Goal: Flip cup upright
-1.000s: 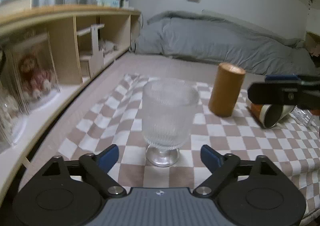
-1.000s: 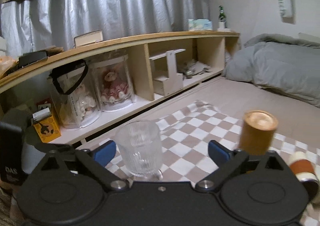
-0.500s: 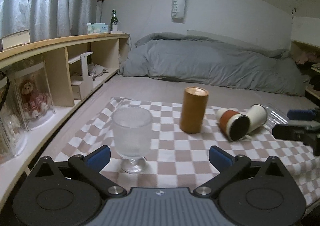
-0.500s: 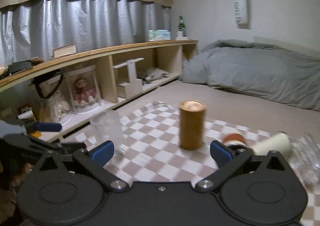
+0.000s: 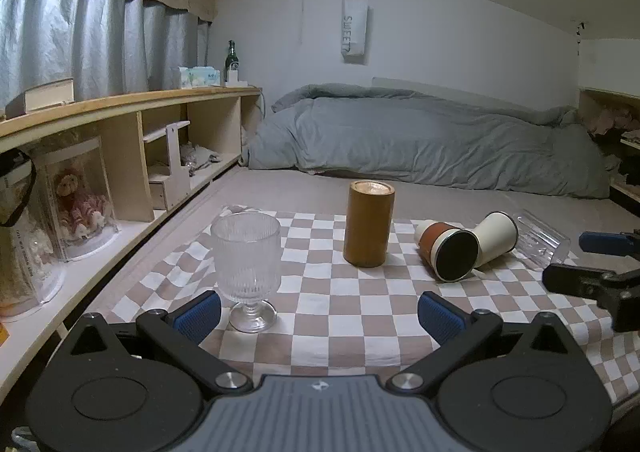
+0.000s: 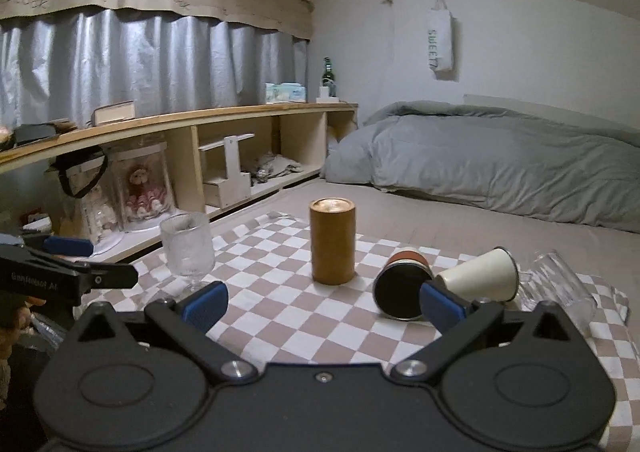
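Note:
A ribbed glass goblet (image 5: 246,258) stands upright on the checked cloth (image 5: 340,316), also in the right wrist view (image 6: 187,248). A brown cylinder cup (image 5: 369,228) stands upside down mid-cloth (image 6: 333,240). A brown-banded cup (image 5: 448,250) (image 6: 402,290), a cream cup (image 5: 496,238) (image 6: 478,276) and a clear glass (image 5: 540,240) (image 6: 560,284) lie on their sides. My left gripper (image 5: 318,314) is open and empty, just before the goblet. My right gripper (image 6: 324,302) is open and empty, back from the lying cups.
A wooden shelf (image 5: 132,103) with doll cases, a book and a bottle runs along the left. A grey duvet (image 5: 420,139) lies at the back. The cloth covers a beige mattress (image 5: 460,203).
Both grippers have pulled back and risen from the goblet, which stays upright on the cloth. The right gripper has swung right, bringing the lying cups into its view.

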Demonstrator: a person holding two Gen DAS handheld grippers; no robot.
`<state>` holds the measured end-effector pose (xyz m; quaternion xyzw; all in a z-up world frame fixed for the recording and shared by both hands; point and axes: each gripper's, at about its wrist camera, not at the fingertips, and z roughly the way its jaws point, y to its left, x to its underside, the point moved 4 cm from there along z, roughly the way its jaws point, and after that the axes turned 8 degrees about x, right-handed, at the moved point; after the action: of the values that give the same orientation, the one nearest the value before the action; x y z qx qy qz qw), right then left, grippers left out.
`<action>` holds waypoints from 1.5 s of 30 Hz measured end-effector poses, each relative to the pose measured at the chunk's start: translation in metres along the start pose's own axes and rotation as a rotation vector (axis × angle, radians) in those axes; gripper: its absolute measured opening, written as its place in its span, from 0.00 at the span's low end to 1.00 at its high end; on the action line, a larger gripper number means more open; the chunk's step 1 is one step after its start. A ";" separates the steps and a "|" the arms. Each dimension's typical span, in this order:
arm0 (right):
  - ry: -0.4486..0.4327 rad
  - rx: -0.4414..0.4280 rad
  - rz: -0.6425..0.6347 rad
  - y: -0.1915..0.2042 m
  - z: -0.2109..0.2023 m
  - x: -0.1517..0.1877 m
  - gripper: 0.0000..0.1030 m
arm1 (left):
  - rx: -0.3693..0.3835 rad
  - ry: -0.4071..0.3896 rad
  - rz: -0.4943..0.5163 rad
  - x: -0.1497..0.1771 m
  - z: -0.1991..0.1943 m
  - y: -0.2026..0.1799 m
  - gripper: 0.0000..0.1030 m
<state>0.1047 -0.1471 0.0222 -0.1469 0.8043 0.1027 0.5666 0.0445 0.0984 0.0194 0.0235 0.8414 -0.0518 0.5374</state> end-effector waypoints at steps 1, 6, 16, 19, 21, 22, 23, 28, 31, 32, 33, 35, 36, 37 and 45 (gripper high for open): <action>-0.001 -0.006 -0.007 0.001 0.000 0.001 1.00 | -0.003 -0.001 0.002 0.001 -0.001 0.000 1.00; 0.019 -0.024 -0.005 0.003 0.004 0.008 1.00 | -0.022 -0.010 0.016 0.005 -0.006 -0.001 1.00; 0.038 -0.015 -0.001 0.004 0.011 0.014 1.00 | -0.031 -0.008 0.026 0.010 -0.009 0.000 1.00; 0.040 -0.016 -0.002 0.005 0.012 0.015 1.00 | -0.036 -0.008 0.026 0.010 -0.010 0.001 1.00; 0.040 -0.017 -0.004 0.005 0.012 0.016 1.00 | -0.038 -0.009 0.022 0.010 -0.011 0.002 1.00; 0.038 -0.017 -0.004 0.006 0.012 0.016 1.00 | -0.038 -0.010 0.022 0.010 -0.011 0.002 1.00; 0.036 -0.017 -0.003 0.005 0.011 0.016 1.00 | -0.039 -0.011 0.022 0.010 -0.011 0.001 1.00; 0.032 -0.016 -0.003 0.006 0.009 0.016 1.00 | -0.041 -0.014 0.022 0.010 -0.011 0.001 1.00; 0.028 -0.015 -0.006 0.006 0.008 0.016 1.00 | -0.042 -0.017 0.019 0.009 -0.012 0.002 1.00; 0.028 -0.016 -0.005 0.006 0.008 0.015 1.00 | -0.042 -0.017 0.020 0.009 -0.012 0.002 1.00; 0.026 -0.016 -0.006 0.006 0.008 0.016 1.00 | -0.042 -0.018 0.021 0.009 -0.012 0.002 1.00; 0.022 -0.016 -0.006 0.005 0.007 0.016 1.00 | -0.042 -0.021 0.022 0.009 -0.013 0.002 1.00; 0.021 -0.016 -0.005 0.005 0.007 0.016 1.00 | -0.042 -0.022 0.022 0.008 -0.013 0.002 1.00; 0.020 -0.016 -0.004 0.004 0.007 0.016 1.00 | -0.043 -0.023 0.023 0.008 -0.014 0.002 1.00; 0.017 -0.015 -0.006 0.005 0.005 0.015 1.00 | -0.046 -0.025 0.027 0.008 -0.014 0.002 1.00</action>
<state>0.1030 -0.1424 0.0062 -0.1545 0.8078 0.1057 0.5590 0.0287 0.1014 0.0174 0.0220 0.8352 -0.0255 0.5489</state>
